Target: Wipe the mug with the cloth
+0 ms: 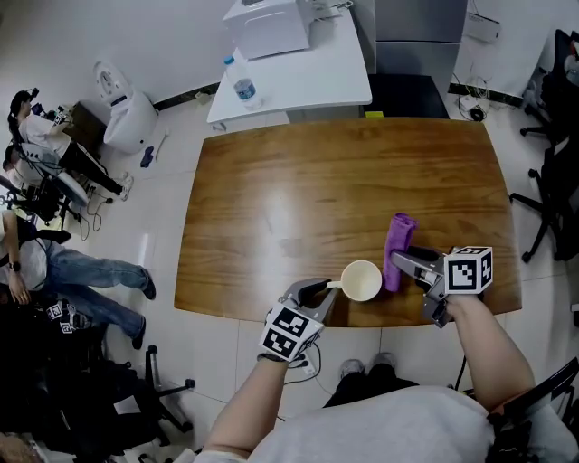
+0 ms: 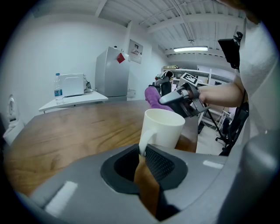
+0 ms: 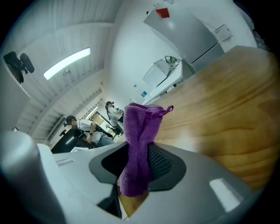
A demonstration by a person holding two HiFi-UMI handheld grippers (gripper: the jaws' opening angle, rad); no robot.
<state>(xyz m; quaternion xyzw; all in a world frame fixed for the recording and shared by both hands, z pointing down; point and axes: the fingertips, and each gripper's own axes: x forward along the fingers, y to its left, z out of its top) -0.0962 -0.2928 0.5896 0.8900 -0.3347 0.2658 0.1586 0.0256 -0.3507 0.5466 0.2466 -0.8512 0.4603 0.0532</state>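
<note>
A white mug (image 1: 362,281) stands upright near the front edge of the wooden table (image 1: 317,181). Its handle points left, into my left gripper (image 1: 318,289). In the left gripper view the mug (image 2: 164,129) rises just beyond the jaws, and my left gripper (image 2: 142,159) is shut on its handle. A purple cloth (image 1: 398,242) lies to the right of the mug, stretching away from me. My right gripper (image 1: 403,260) is shut on its near end. In the right gripper view the cloth (image 3: 139,140) stands up out of my right gripper (image 3: 138,175).
A white side table (image 1: 317,77) behind the wooden one carries a white appliance (image 1: 270,25) and a water bottle (image 1: 242,86). A person (image 1: 63,271) sits on the floor at the left. Office chairs (image 1: 552,181) stand at the right. A tall fridge (image 2: 111,72) stands at the back.
</note>
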